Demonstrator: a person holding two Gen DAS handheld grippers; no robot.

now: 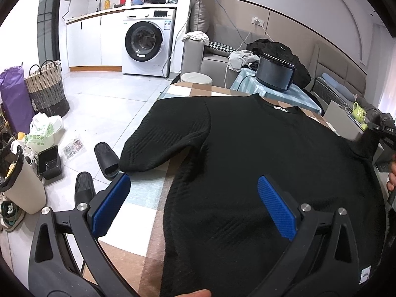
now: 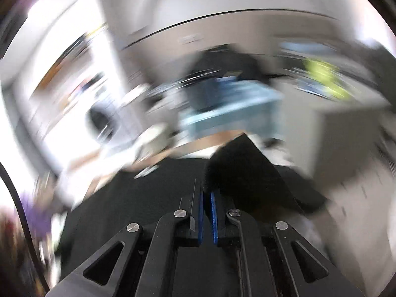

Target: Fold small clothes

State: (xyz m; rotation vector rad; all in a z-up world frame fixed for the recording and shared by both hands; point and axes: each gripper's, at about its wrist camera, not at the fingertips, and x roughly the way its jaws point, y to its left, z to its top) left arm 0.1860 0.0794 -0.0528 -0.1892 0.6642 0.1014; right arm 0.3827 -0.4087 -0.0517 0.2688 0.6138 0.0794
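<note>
Left wrist view: left gripper (image 1: 194,185) hovers with its jaws spread wide, blue pads (image 1: 277,208) facing each other, nothing between them but air. Below and ahead of the fingers, a black knit sweater (image 1: 247,160) lies flat on a table with a checked cloth (image 1: 148,198). The right-hand finger sits over the body of the sweater; the left-hand finger sits over bare tablecloth, just outside the sweater's side edge. One sleeve (image 1: 165,136) stretches out ahead of the left-hand finger, toward the table edge. The collar with a white label (image 1: 279,108) is at the far end, straight ahead of the fingers. Far right of the fingers, the tip of the right gripper (image 1: 378,128) shows with the sweater's other shoulder drawn up toward it. A fingertip (image 1: 193,293) shows at the bottom edge, behind the fingers. Beyond the table: a washing machine (image 1: 148,42), two black slippers (image 1: 106,158) on the floor. Right wrist view: heavily motion-blurred. Right gripper (image 2: 206,195) has its jaws drawn nearly together, the blue pads parallel with a thin slit between. A fold of the black sweater (image 2: 245,173) rises from the fingertips and stands up just ahead and right of them, so the pads appear pinched on the fabric. More of the sweater spreads dark beneath the fingers.
</note>
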